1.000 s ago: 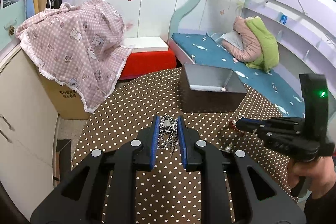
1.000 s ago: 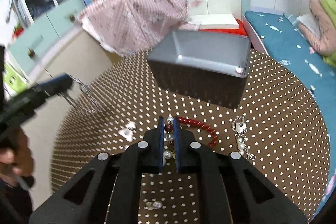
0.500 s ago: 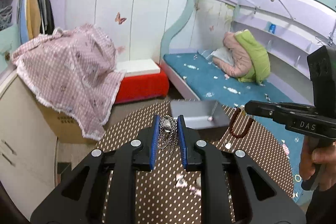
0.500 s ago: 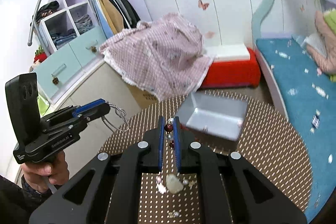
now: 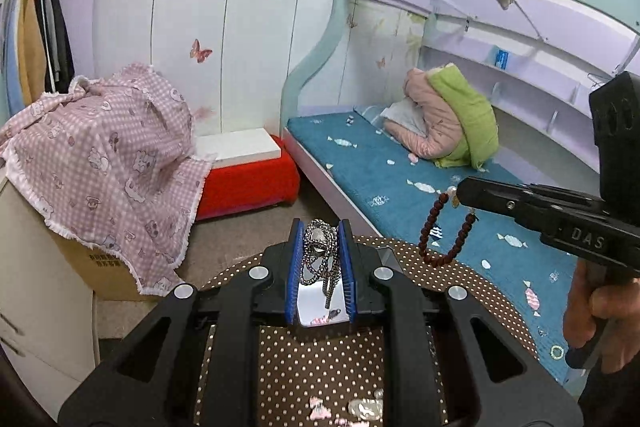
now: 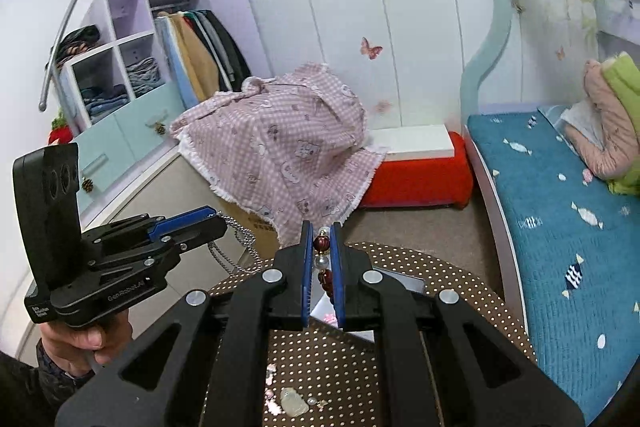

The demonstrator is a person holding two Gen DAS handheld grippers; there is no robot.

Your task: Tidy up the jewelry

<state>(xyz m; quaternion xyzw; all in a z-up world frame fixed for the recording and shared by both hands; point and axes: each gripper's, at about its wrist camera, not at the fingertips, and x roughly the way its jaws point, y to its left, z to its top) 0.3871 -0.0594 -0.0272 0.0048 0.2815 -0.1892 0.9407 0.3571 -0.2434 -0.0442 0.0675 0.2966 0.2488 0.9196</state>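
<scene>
Both wrist views are aimed along the fingers, high over the dotted table [image 5: 320, 367]. Shared: pink checked cloth [image 6: 280, 147] at 11 o'clock, bed [image 5: 400, 179] at 2 o'clock.

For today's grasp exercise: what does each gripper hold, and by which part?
Left gripper: silver chain, pinched at its bunched top. Right gripper: red bead bracelet, gripped by beads near its pearl.

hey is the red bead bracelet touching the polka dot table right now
Apart. The left wrist view shows the red bead bracelet dangling from the right gripper, its lowest beads hanging in the air above the polka dot table.
</scene>
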